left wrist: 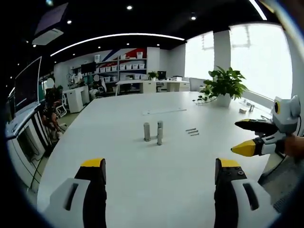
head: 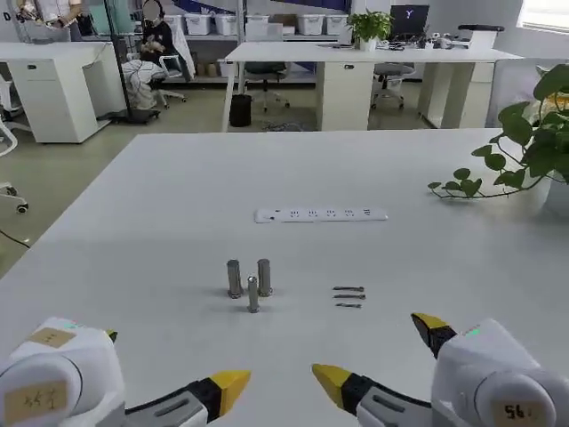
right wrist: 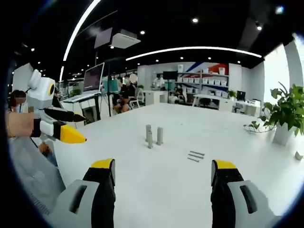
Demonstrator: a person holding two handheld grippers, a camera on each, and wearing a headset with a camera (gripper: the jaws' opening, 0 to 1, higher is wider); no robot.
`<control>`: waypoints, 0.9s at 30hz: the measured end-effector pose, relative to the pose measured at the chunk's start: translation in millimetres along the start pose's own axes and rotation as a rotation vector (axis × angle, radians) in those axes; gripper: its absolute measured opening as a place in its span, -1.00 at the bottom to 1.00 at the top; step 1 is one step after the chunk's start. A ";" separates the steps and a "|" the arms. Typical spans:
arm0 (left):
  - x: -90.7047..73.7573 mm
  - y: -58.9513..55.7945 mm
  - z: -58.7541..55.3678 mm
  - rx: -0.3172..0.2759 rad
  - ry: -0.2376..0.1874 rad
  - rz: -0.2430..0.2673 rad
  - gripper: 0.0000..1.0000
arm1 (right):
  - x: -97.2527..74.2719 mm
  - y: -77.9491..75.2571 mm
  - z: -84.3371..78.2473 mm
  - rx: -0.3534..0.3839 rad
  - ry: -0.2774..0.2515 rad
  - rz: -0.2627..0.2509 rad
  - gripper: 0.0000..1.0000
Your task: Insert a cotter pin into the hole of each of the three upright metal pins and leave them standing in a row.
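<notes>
- Cotter pins (head: pixel 348 296): 0 of 3 are judged inserted, and none is held by the 2 nearest items, noted next.
- Left gripper (head: pixel 169 360): held low over the near edge of the workbench (head: pixel 178 222). Its yellow-tipped jaws are spread wide with nothing between them.
- Right gripper (head: pixel 378 349): held beside it, jaws likewise spread and empty.
- Writing: 56 is read on the right gripper's sticker (head: pixel 514 411). The 2 digits on the left gripper's label (head: pixel 36 400) are judged to be 55, but this is not certain.
- Cotter pins, position: 3 are laid flat and parallel at mid-bench, near the right side of the metal pins (head: pixel 252 286) and apart from them.
- Metal pins: 3 are stood upright in a tight triangle, not a row. Their cross-holes are too small to be made out.
- Remaining, as judged: all 3 insertions, then the 3 pins set in a row.
- Power strip (head: pixel 320 214): laid farther back, with no legible writing.
- Plant (head: pixel 533 133): placed at the far right of the bench.
- Monitor (head: pixel 409 16): a Y-shaped logo is seen on it, on the desk beyond.
</notes>
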State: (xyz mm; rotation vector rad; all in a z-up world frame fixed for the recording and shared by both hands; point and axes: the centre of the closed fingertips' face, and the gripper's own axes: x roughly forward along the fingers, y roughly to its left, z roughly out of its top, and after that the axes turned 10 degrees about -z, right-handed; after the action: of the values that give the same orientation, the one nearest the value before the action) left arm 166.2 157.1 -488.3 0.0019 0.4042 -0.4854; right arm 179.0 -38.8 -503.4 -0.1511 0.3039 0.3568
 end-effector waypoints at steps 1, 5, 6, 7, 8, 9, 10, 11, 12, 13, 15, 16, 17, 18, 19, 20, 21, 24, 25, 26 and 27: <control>-0.2 0.1 0.0 0.000 0.000 0.001 0.82 | 0.0 -0.1 0.1 -0.002 0.000 -0.001 0.44; -1.1 0.0 -1.6 0.006 0.007 0.000 0.82 | 0.0 -1.0 0.0 -0.002 0.001 -0.005 0.44; -1.1 0.1 -1.8 0.007 0.009 0.000 0.82 | -0.1 -1.1 -0.2 -0.002 0.002 -0.005 0.44; -1.1 0.2 -2.2 0.007 0.010 0.000 0.82 | -0.1 -1.7 -0.4 -0.004 0.003 -0.008 0.44; -1.1 0.2 -2.3 0.008 0.010 -0.001 0.82 | -0.1 -2.2 -0.5 -0.007 0.003 -0.011 0.44; -1.0 0.1 -2.3 0.007 0.010 -0.001 0.82 | 0.0 -2.8 -0.4 -0.009 0.003 -0.015 0.45; -0.9 -0.2 -2.0 0.006 0.009 -0.003 0.82 | -0.2 -3.1 -0.2 -0.009 0.001 -0.017 0.45; -0.9 -0.1 -1.8 0.007 0.009 -0.002 0.82 | -0.1 -3.2 0.0 -0.008 0.000 -0.017 0.45; -1.0 0.1 -1.5 0.008 0.008 -0.001 0.82 | -0.3 -3.5 0.0 -0.009 0.000 -0.020 0.46; -1.0 0.2 -1.0 0.009 0.006 -0.002 0.82 | 0.0 -3.7 0.1 -0.010 -0.001 -0.020 0.47; -1.1 0.5 0.1 0.013 0.002 -0.001 0.82 | 0.3 -2.8 -0.9 -0.005 0.005 -0.015 0.47; -1.1 0.6 0.4 0.014 0.001 -0.001 0.82 | 0.4 -2.8 -1.5 -0.006 0.008 -0.016 0.48; -1.2 0.7 0.7 0.014 -0.001 -0.001 0.81 | 0.4 -2.8 -2.0 -0.010 0.010 -0.017 0.48; -1.3 1.0 0.6 0.014 0.000 0.001 0.81 | 0.2 -2.9 -1.8 -0.011 0.009 -0.017 0.48; -1.4 1.1 0.8 0.015 -0.001 0.001 0.81 | 0.2 -2.8 -1.4 -0.009 0.007 -0.016 0.48; -1.5 1.1 1.1 0.016 -0.002 0.002 0.81 | 0.1 -2.6 -1.3 -0.006 0.007 -0.015 0.48; -1.6 1.2 1.2 0.017 -0.002 0.003 0.81 | 0.1 -2.7 -0.9 -0.006 0.006 -0.015 0.48; -1.5 1.5 1.4 0.016 -0.002 0.003 0.81 | -0.5 -2.5 -0.3 -0.001 0.004 -0.014 0.48; -1.4 1.4 1.5 0.016 -0.002 0.002 0.81 | -0.6 -2.7 1.0 0.004 -0.002 -0.013 0.48; -1.4 1.3 1.8 0.017 -0.004 0.001 0.81 | -0.7 -2.9 1.2 0.005 -0.003 -0.014 0.48; -1.5 1.3 1.9 0.017 -0.003 0.001 0.81 | -0.5 -3.4 1.4 0.005 -0.003 -0.015 0.48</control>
State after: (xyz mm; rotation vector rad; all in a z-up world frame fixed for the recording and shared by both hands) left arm 166.2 158.8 -486.2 0.0176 0.3969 -0.4874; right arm 180.2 -41.9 -501.6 -0.1475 0.3007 0.3414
